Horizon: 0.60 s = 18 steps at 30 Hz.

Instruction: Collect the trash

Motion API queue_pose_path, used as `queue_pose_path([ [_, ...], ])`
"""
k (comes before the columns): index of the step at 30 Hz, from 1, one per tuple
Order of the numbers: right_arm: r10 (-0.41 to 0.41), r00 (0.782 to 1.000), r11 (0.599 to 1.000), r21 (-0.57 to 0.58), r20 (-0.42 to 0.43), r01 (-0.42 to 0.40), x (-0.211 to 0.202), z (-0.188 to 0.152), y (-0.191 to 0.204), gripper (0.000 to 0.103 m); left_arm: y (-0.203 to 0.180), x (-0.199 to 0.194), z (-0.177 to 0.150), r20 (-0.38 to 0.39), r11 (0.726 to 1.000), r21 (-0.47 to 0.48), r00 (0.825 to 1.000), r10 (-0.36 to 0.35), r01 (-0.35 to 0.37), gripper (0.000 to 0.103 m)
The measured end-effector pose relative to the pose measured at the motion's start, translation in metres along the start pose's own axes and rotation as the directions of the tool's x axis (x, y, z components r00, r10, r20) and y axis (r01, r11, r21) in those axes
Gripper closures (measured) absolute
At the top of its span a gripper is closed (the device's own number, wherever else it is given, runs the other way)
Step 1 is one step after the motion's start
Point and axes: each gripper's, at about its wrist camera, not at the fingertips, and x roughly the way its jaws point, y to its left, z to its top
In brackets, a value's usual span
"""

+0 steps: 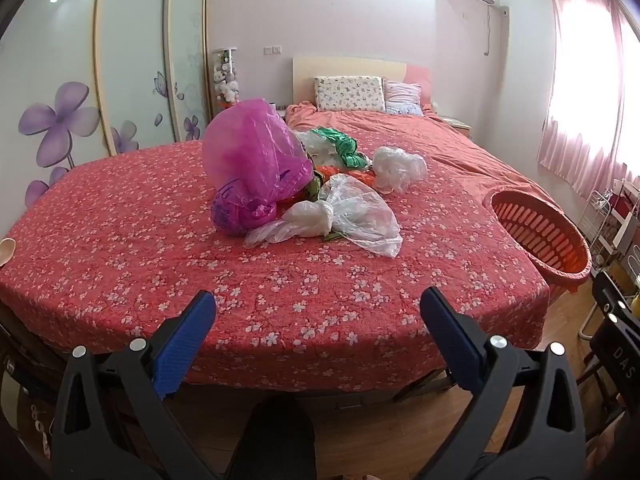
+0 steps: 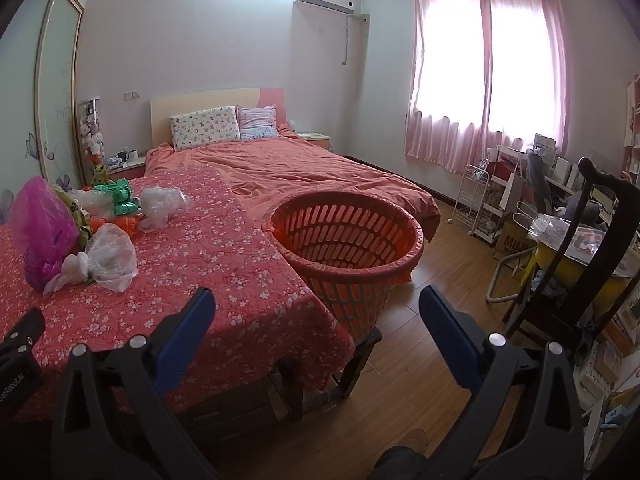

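Note:
A heap of plastic bags lies on a table with a red flowered cloth (image 1: 160, 248): a big magenta bag (image 1: 252, 160), clear bags (image 1: 356, 212), a crumpled clear bag (image 1: 400, 166) and a green bag (image 1: 340, 146). The same heap shows at left in the right wrist view, with the magenta bag (image 2: 40, 228) and clear bag (image 2: 112, 256). An orange slatted basket (image 2: 348, 248) stands at the table's right corner (image 1: 540, 236). My left gripper (image 1: 318, 304) hangs open short of the table's near edge. My right gripper (image 2: 316, 304) is open too, facing the basket, nothing between its fingers.
A bed with a salmon cover (image 2: 288, 164) and pillows lies beyond the table. A dark wooden chair (image 2: 592, 248), a white cart (image 2: 476, 196) and cluttered shelves stand at right on the wood floor (image 2: 440, 256). A wardrobe with purple flowers (image 1: 60, 120) lines the left wall.

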Motion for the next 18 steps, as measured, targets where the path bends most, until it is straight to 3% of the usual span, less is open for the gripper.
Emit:
queue_pose_path([
  [18, -0.001, 1.000, 1.000, -0.001, -0.001, 0.001, 0.0002, 0.0001, 0.0002, 0.004, 0.0010, 0.0004, 0.0001, -0.001, 1.000, -0.002, 1.000, -0.001, 0.001, 0.002],
])
